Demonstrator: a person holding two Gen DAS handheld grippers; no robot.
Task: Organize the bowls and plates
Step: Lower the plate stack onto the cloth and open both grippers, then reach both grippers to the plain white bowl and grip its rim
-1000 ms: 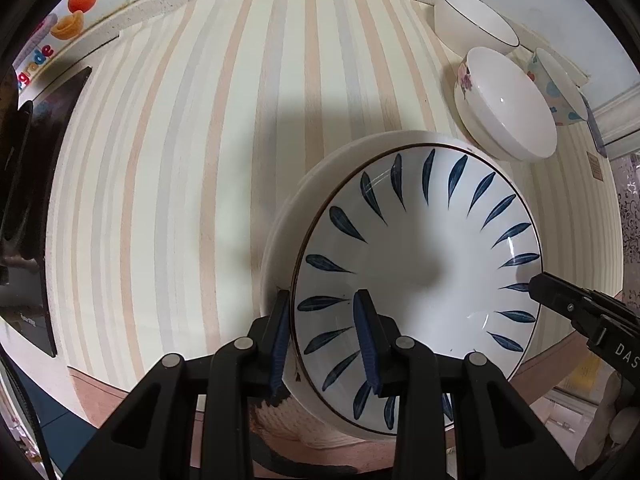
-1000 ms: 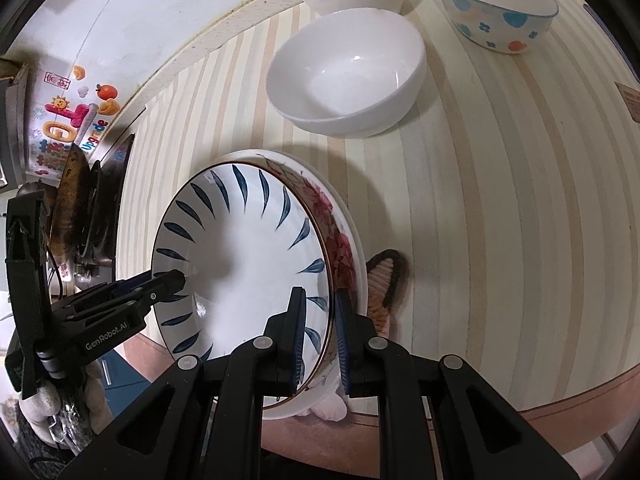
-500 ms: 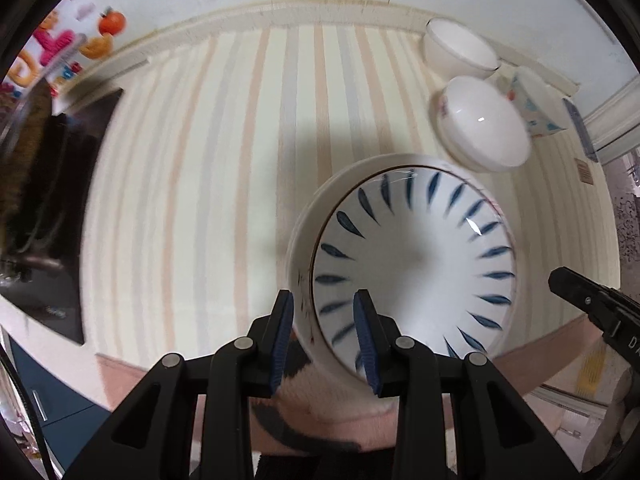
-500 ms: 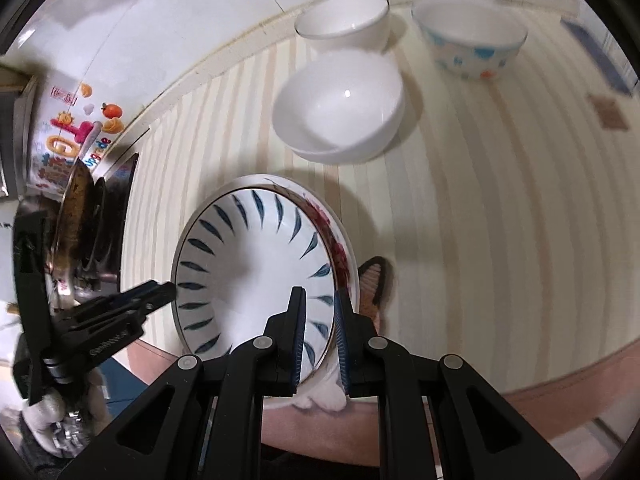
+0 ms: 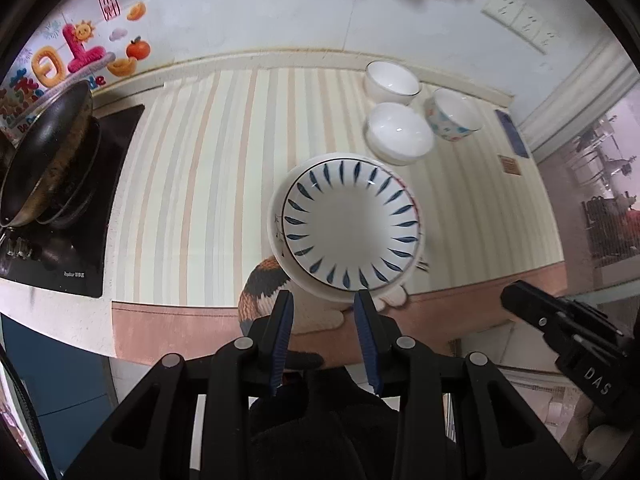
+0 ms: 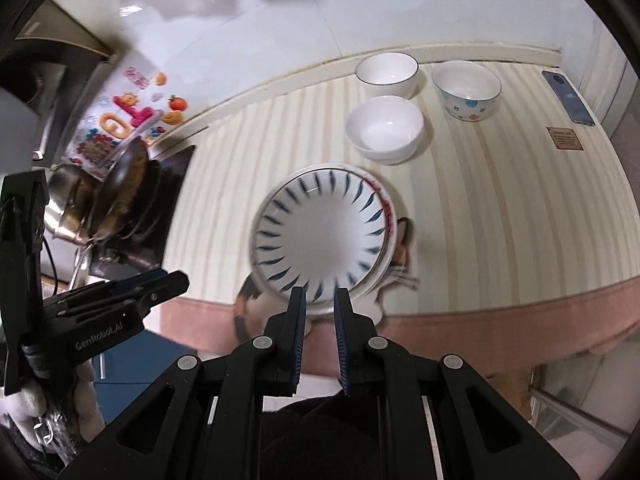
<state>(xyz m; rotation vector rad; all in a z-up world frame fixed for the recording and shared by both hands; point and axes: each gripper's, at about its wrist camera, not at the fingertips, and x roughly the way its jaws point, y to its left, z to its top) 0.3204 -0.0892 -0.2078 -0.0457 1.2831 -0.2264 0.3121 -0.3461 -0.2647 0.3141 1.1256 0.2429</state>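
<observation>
A white plate with blue leaf marks (image 5: 351, 224) (image 6: 320, 238) lies stacked on a floral-rimmed plate (image 5: 276, 232) (image 6: 385, 216) near the counter's front edge, on a cat-shaped mat (image 5: 264, 288). Three bowls stand behind it: a plain white one (image 5: 400, 132) (image 6: 385, 128), a dark-rimmed white one (image 5: 392, 80) (image 6: 387, 70) and a spotted one (image 5: 454, 114) (image 6: 466, 88). My left gripper (image 5: 325, 300) is open and empty, just short of the plates. My right gripper (image 6: 320, 294) is open and empty at their near rim.
A dark wok (image 5: 44, 152) (image 6: 120, 188) sits on a black cooktop (image 5: 92, 200) at the left. A phone (image 6: 568, 96) and a small brown tag (image 6: 564, 138) lie at the right. The striped counter (image 5: 192, 184) ends in a pink front edge (image 5: 168, 332).
Both grippers have let go of the stacked plates and pulled back and up from the counter. The right jaws have opened. The plates stay on the mat.
</observation>
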